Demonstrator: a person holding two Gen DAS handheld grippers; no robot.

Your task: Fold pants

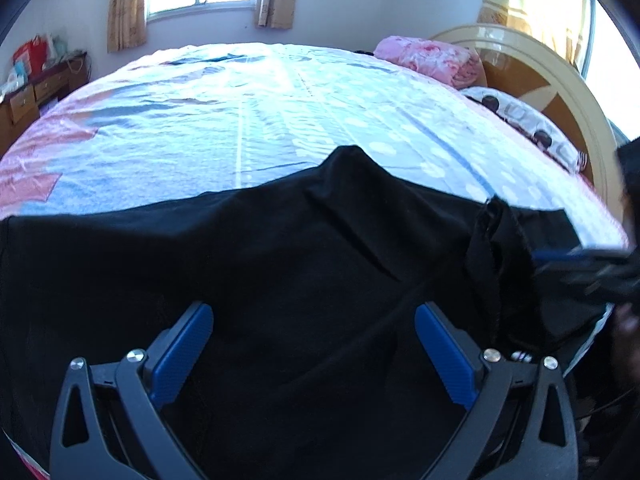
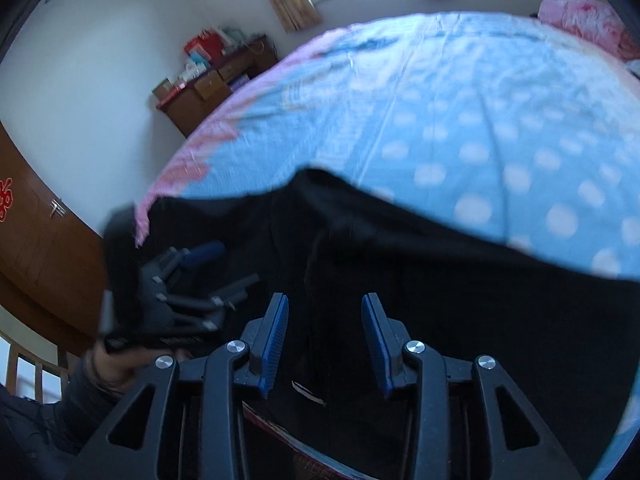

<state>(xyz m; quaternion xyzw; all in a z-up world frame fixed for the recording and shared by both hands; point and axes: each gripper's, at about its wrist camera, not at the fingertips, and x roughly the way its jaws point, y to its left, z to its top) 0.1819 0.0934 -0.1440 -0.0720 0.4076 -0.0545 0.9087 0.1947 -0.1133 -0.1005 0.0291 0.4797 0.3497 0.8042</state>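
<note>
Left hand-held gripper (image 1: 314,316) spread wide, empty | right hand-held gripper (image 2: 324,306) parted, empty | pants (image 1: 280,248) beneath

Black pants (image 1: 280,248) — rumpled, spread flat across the bed's near edge

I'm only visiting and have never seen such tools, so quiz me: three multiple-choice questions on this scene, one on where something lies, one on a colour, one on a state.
1. Where do the black pants lie?
A. on the bed
B. on the wooden desk
C. on the floor

2. What colour are the pads on the fingers?
A. red
B. blue
C. yellow

3. How does the left gripper stand?
A. shut on the pants
B. open above the pants
C. shut on a pillow

Answers:
1 A, the dark cloth spreads over the dotted blue sheet.
2 B, both pads show blue.
3 B, its fingers stand wide apart with only flat cloth below.
</note>
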